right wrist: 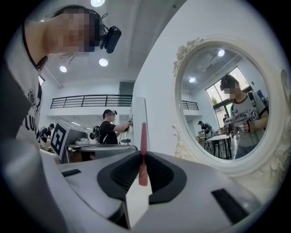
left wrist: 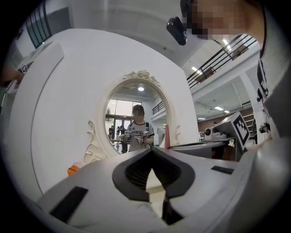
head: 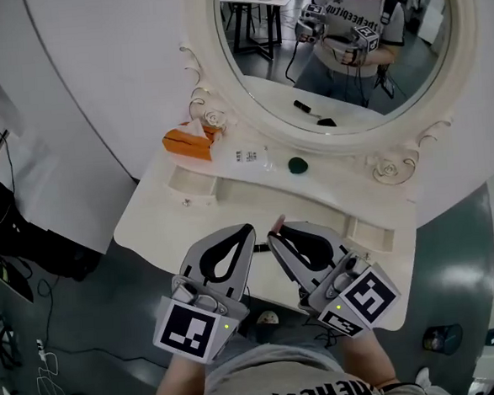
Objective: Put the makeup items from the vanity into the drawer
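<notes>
Firmly pinched a thin pink stick (right wrist: 143,136) between the jaws of the right gripper (right wrist: 142,157) over the vanity (head: 331,191), with the jaws of the left gripper (left wrist: 152,151) pressed together, empty.

Two grippers are counted, a left gripper (head: 247,229) and a right gripper (head: 274,233). One oval mirror (head: 344,139) is seen. Below the mirror, one orange tissue pack (head: 188,143), one clear labelled packet (head: 248,157), one dark green round item (head: 297,165) and one thin pink stick (right wrist: 143,136) are counted. Two carved roses (head: 214,117) are seen on its frame.
</notes>
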A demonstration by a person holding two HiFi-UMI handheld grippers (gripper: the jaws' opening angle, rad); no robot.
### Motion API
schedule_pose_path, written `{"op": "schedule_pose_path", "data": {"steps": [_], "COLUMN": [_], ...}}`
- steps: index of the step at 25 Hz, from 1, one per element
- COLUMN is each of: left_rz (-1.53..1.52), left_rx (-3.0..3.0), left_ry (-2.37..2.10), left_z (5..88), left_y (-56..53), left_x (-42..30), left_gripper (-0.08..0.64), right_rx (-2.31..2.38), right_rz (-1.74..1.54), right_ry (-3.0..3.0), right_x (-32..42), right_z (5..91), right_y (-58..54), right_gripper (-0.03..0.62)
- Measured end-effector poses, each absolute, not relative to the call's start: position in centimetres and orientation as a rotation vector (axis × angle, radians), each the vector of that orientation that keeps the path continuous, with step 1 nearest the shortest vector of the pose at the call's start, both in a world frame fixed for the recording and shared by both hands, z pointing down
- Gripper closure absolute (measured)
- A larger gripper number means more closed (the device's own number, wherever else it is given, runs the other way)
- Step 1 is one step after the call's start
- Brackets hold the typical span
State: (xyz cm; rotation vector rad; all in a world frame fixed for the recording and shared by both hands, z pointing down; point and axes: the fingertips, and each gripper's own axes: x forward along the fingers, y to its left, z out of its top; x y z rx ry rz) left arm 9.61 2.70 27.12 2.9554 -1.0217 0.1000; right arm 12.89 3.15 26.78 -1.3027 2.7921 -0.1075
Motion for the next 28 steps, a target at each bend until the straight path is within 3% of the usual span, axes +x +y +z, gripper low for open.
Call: {"op": "schedule_pose_path", "data": {"steps": [28], "left_rz": [0.151], "left_rx": [2.858], "left_ry": [-1.16], "left_z": [28.9], "left_y": [-2.5], "left_x": [6.2], "left_gripper": [0.545], "right_rx": [-1.194], "right_rz": [-0.167], "right_ry": [2.844], "right_x": [10.5], "right_z": [28.5], "right_y": [-3.2], "right_gripper": [0.52]}}
